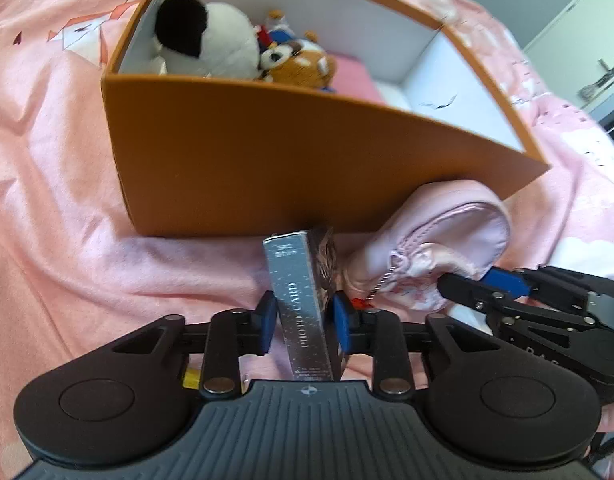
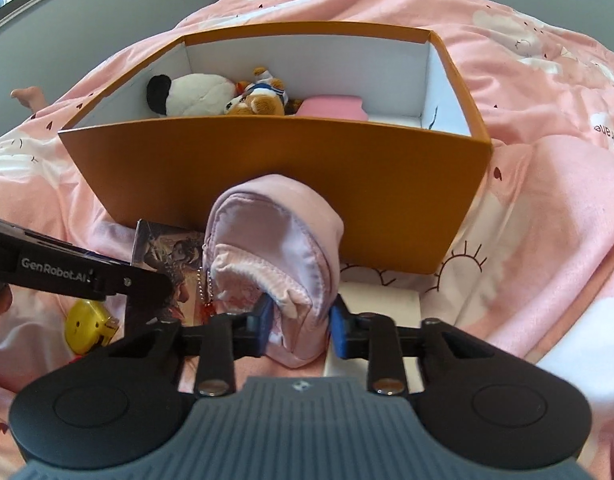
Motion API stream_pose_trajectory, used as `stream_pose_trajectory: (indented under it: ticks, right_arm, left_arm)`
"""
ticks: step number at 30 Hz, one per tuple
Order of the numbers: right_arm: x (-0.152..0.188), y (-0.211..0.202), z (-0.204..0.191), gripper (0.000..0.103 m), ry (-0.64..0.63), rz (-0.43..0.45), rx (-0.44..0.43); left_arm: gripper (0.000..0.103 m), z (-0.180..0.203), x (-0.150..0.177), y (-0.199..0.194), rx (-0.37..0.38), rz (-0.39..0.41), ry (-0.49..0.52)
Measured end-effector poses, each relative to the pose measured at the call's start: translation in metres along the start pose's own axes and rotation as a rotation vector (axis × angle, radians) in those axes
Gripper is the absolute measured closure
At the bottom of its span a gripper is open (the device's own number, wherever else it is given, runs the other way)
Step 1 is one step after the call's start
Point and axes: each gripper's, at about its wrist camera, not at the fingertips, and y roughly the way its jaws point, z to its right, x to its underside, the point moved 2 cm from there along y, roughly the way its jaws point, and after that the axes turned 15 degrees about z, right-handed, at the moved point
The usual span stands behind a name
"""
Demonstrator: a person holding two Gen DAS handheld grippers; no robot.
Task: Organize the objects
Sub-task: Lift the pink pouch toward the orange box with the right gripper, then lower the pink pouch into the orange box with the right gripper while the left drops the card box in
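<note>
Before the orange box (image 1: pixel 307 160), left jaws gripping photo-card box (image 1: pixel 303 308), right jaws gripping half-hidden pink pouch (image 2: pixel 283 240)

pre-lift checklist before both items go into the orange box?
1. Left gripper shut on card box: ok.
2. Right gripper shut on pouch: ok, though it pinches only the near end.
3. Free floor at the orange box's right end: ok.
4. Pouch zipper closed: cannot tell.
5. Grippers apart from each other: ok, but close.
6. Tape measure not yet boxed: not ok.
</note>
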Motion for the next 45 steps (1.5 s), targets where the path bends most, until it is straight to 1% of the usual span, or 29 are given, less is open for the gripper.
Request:
stream_pose_trajectory:
  ticks: [3, 7, 10, 13, 16, 19, 21, 24, 27, 29, 30, 32, 34, 37, 42, 45]
  right_arm:
    - [-0.005, -0.010, -0.001, 0.080, -0.006, 0.008, -0.016]
    - [-0.022, -0.032, 0.001, 0.081, -0.002, 0.027, -0.047]
    - [-0.039, -0.054, 0.005, 0.082, -0.012, 0.054, -0.070]
    - [-0.061, -0.077, 0.013, 0.082, -0.012, 0.092, -0.097]
    - [-0.089, -0.095, 0.024, 0.082, 0.004, 0.144, -0.118]
    - [-0.119, -0.100, 0.033, 0.082, 0.014, 0.191, -0.121]
    - [-0.136, -0.097, 0.037, 0.082, 0.001, 0.221, -0.104]
    - [-0.158, -0.083, 0.044, 0.082, -0.020, 0.241, -0.068]
    - [-0.170, -0.061, 0.048, 0.082, -0.074, 0.237, -0.021]
    - [-0.173, -0.044, 0.050, 0.082, -0.109, 0.218, 0.003]
    - [-0.174, -0.036, 0.052, 0.082, -0.118, 0.202, 0.001]
    - [-0.174, -0.019, 0.056, 0.082, -0.118, 0.163, -0.008]
    - [-0.171, -0.006, 0.059, 0.082, -0.123, 0.127, -0.009]
    - [-0.170, 0.009, 0.062, 0.082, -0.128, 0.090, -0.018]
    - [-0.174, 0.029, 0.068, 0.082, -0.123, 0.051, -0.046]
    - [-0.174, 0.037, 0.069, 0.082, -0.124, 0.034, -0.057]
  left_arm:
    - [0.078, 0.002, -0.002, -0.012, 0.047, 0.016, -0.002]
    - [0.078, 0.010, -0.009, -0.033, 0.114, 0.037, -0.010]
    - [0.078, 0.020, -0.023, -0.055, 0.172, 0.067, 0.018]
    - [0.078, 0.031, -0.043, -0.076, 0.226, 0.111, 0.046]
    - [0.078, 0.039, -0.073, -0.089, 0.277, 0.157, 0.063]
    - [0.078, 0.046, -0.103, -0.089, 0.301, 0.201, 0.066]
    - [0.078, 0.047, -0.120, -0.077, 0.305, 0.219, 0.050]
    - [0.078, 0.045, -0.136, -0.043, 0.297, 0.184, 0.007]
    - [0.078, 0.039, -0.135, -0.002, 0.279, 0.106, -0.043]
    - [0.078, 0.035, -0.129, 0.026, 0.262, 0.051, -0.069]
    - [0.078, 0.033, -0.126, 0.038, 0.256, 0.023, -0.085]
    - [0.078, 0.024, -0.116, 0.054, 0.243, -0.023, -0.112]
    - [0.078, 0.022, -0.112, 0.069, 0.223, -0.060, -0.110]
    - [0.078, 0.019, -0.107, 0.086, 0.206, -0.113, -0.107]
    - [0.077, 0.019, -0.103, 0.096, 0.196, -0.160, -0.105]
    - [0.075, 0.019, -0.102, 0.097, 0.147, -0.186, -0.094]
